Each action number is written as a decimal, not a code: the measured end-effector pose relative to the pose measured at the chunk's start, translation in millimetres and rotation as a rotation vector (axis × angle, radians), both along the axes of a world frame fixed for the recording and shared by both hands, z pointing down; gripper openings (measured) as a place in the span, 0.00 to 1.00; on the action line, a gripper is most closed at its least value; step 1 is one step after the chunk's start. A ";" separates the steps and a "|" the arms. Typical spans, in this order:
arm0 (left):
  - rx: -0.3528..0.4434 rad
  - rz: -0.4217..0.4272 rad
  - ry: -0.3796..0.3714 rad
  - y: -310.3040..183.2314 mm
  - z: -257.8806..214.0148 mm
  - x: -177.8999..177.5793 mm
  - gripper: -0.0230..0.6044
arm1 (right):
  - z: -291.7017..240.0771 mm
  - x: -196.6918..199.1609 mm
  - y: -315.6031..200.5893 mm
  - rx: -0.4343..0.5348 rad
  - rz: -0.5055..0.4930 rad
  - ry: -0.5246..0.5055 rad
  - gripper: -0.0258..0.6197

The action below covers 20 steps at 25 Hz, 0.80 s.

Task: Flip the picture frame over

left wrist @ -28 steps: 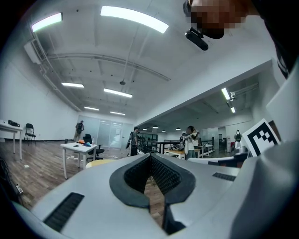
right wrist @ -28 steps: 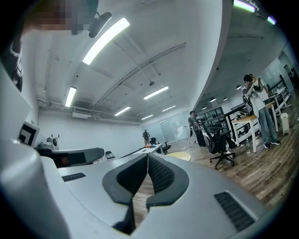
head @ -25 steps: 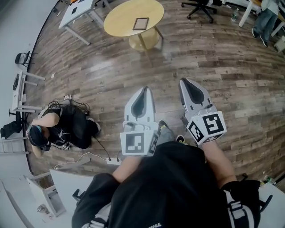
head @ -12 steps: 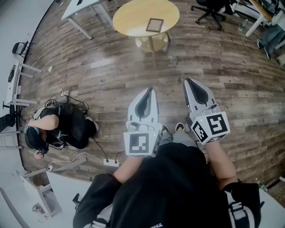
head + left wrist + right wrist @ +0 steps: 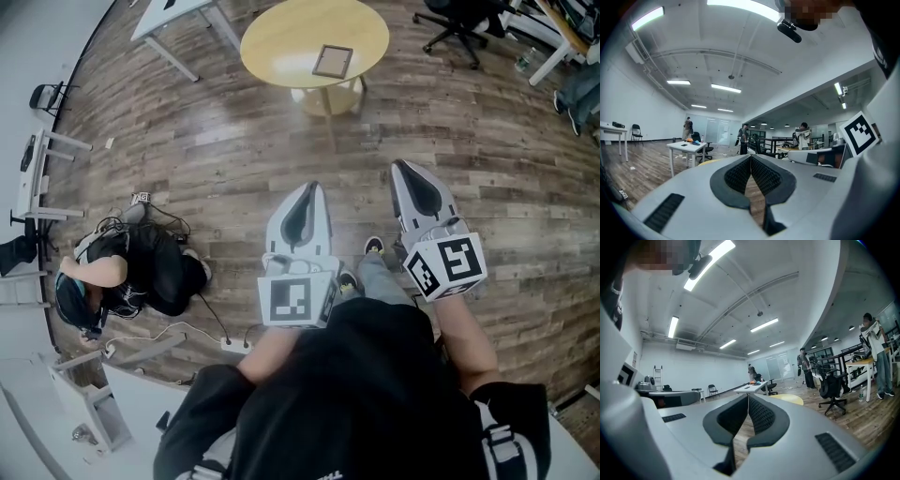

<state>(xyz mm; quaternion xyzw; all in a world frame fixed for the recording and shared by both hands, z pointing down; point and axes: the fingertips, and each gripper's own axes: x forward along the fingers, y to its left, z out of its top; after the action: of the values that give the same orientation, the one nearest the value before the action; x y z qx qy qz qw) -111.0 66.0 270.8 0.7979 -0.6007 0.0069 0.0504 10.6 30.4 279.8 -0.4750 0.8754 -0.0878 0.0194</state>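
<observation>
Flat dark-rimmed picture frame [image 5: 332,61] on round yellow desk [image 5: 267,37]: likely light, stiff, fragile; pinch 1 edge. Left tool [image 5: 307,187] and right tool [image 5: 397,167] pressed together, empty.

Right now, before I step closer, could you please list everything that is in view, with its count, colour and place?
round table: one, pale yellow, ahead at top centre
picture frame: one, dark rim, flat on the round table
white table: one, white, top left
office chair: one, black, top right
crouching person: one, black clothes, on the floor at left
floor: brown wood planks
left gripper: one, grey, fingers shut, empty
right gripper: one, grey, fingers shut, empty
</observation>
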 end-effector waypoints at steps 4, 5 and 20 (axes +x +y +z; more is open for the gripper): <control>0.014 -0.004 -0.008 -42.2 -8.9 18.7 0.07 | -9.9 19.4 -46.4 0.022 0.002 -0.017 0.07; 0.017 -0.004 -0.013 -52.2 -10.5 24.2 0.07 | -11.7 24.8 -56.4 0.029 0.002 -0.023 0.07; -0.022 -0.016 -0.080 -152.7 4.8 63.6 0.07 | 1.5 74.3 -165.3 0.003 0.029 -0.080 0.07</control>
<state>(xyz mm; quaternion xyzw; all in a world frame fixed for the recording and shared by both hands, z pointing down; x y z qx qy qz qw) -47.4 -86.7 275.7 0.7914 -0.6086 0.0449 0.0352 84.9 -134.9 281.2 -0.4839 0.8669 -0.1053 0.0564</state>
